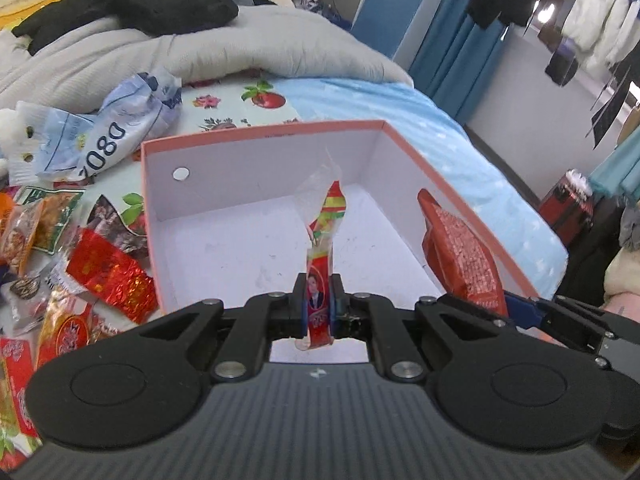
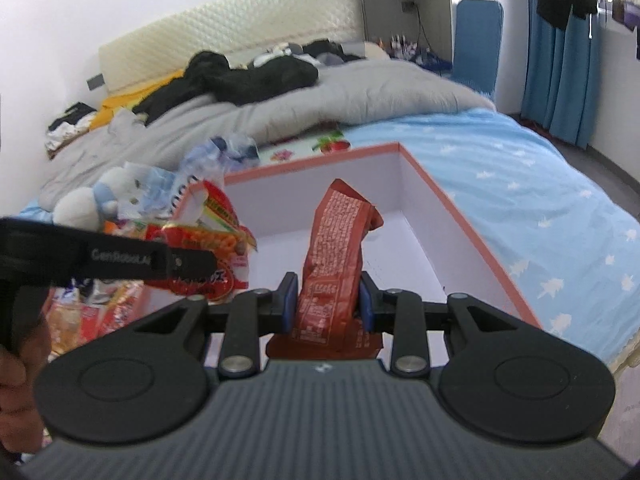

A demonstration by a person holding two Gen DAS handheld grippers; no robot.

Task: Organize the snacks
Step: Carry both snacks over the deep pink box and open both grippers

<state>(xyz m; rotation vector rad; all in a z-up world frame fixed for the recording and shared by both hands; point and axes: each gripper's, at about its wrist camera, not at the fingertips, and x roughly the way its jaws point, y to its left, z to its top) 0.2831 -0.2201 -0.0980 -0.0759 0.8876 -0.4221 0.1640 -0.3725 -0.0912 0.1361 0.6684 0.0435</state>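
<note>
A pink-rimmed box (image 1: 260,136) with a white inside lies open on the bed. My left gripper (image 1: 319,304) is shut on a thin red snack packet (image 1: 322,280) with a clear top, held upright over the box's floor. My right gripper (image 2: 328,300) is shut on a brown-red snack bag (image 2: 336,248), also held over the box (image 2: 460,216). From the left wrist view that brown-red bag (image 1: 460,256) hangs inside the box's right wall. The left gripper (image 2: 192,264) with its red packet (image 2: 216,236) shows at the box's left side in the right wrist view.
Several loose snack packets (image 1: 108,272) are heaped left of the box. A crumpled plastic bag (image 1: 120,128) lies behind them, beside a white plush toy (image 2: 88,204). A grey duvet (image 1: 240,40) with black clothes covers the far bed. The blue sheet (image 2: 540,184) spreads to the right.
</note>
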